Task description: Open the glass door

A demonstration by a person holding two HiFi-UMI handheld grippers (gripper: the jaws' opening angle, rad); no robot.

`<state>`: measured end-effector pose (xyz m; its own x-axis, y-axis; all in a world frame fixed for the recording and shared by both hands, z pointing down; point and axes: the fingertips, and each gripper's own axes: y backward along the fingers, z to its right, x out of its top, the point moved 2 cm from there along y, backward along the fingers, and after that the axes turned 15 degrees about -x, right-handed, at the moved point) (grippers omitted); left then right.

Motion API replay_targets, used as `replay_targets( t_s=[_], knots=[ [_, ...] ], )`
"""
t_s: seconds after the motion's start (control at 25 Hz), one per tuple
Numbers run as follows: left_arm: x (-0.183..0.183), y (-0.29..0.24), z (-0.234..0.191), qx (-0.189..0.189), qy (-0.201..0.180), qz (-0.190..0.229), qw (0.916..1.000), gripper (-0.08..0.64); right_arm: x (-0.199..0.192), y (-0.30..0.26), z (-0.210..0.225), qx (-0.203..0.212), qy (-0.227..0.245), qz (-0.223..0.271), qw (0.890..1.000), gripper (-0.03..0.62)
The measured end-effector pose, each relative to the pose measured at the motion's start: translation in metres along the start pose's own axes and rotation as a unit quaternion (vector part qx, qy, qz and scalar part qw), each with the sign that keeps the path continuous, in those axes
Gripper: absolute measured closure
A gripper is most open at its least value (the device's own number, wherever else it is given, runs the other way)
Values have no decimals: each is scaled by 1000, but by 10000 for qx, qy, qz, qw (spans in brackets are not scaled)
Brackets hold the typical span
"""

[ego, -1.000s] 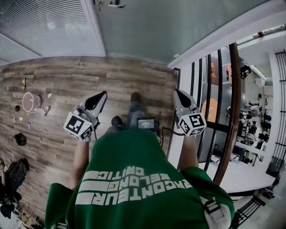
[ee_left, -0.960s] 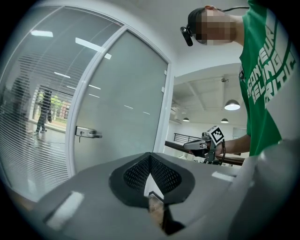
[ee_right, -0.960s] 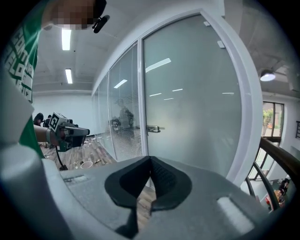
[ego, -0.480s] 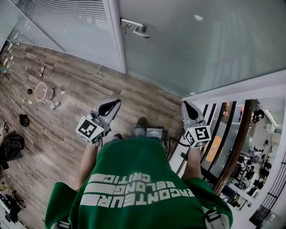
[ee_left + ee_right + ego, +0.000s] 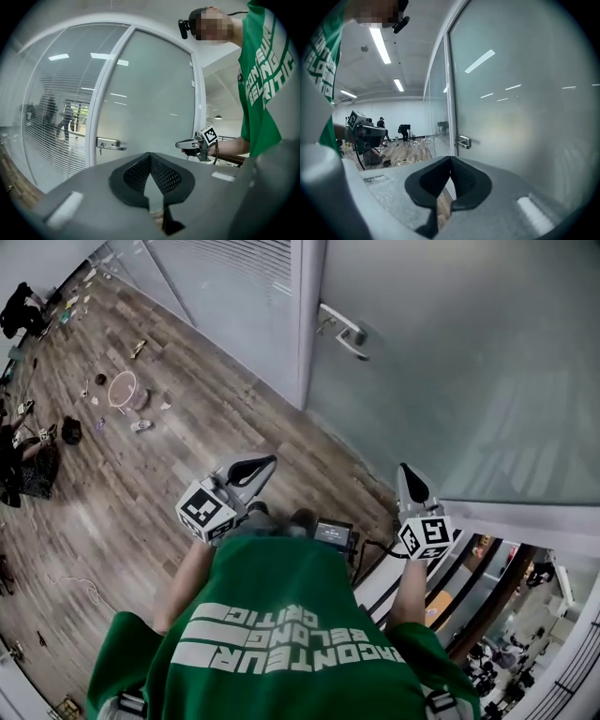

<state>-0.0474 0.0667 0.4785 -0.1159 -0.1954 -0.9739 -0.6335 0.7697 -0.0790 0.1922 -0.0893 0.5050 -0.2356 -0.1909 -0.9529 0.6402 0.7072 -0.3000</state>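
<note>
The wooden floor [image 5: 141, 493] spreads out from the foot of the glass door [image 5: 450, 381], which is frosted, stands shut in its pale frame and fills the upper right of the head view. Joined to the door on its handle side is a glass partition [image 5: 234, 277] with fine blinds behind it. Facing the door stands the person in a green shirt [image 5: 281, 634] with white lettering, a short way back from the pane. A dark railing [image 5: 469, 587] runs past the door's far edge, with a lower level showing through its bars. The left gripper [image 5: 267, 461] is held out toward the door's handle side and touches nothing; its fingers [image 5: 136, 176] meet at the tips with nothing between them. The right gripper [image 5: 406, 468] points at the frosted pane itself, near the door but apart from it, and its fingers [image 5: 464, 176] are likewise pressed together and empty. Each carries its cube of square markers at the end away from the door. A small dark device [image 5: 333, 532] sits at the person's waist, on the side turned to the door. The metal lever handle [image 5: 342, 331] is fixed by the door's frame edge, well ahead of both grippers and untouched. Far from the door, a pale ring [image 5: 122, 387] and a few small scraps lie on the floor.
</note>
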Motion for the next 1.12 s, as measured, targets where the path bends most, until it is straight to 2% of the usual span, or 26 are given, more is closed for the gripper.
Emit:
replay_targets(
  t_s=[0.16,0.4,0.72,1.0,1.12],
  knots=[
    [3,8,-9,265,-63,87,9996,543,8,-22,-8,228,148,-22,9996,598],
    [-2,-14,-35,542,31,262,9982,543,7,-73,3,542,400,-156,9976,598],
    [15,-30,-81,649,-8,432,9970,543,33,-143,4,683,555,-211,9959,598],
    [21,-43,-140,752,-26,418,9963,543,36,-228,4,835,687,-487,9929,594],
    [27,-49,-157,677,-32,380,9970,543,39,-254,0,873,755,-697,9909,531]
  ],
)
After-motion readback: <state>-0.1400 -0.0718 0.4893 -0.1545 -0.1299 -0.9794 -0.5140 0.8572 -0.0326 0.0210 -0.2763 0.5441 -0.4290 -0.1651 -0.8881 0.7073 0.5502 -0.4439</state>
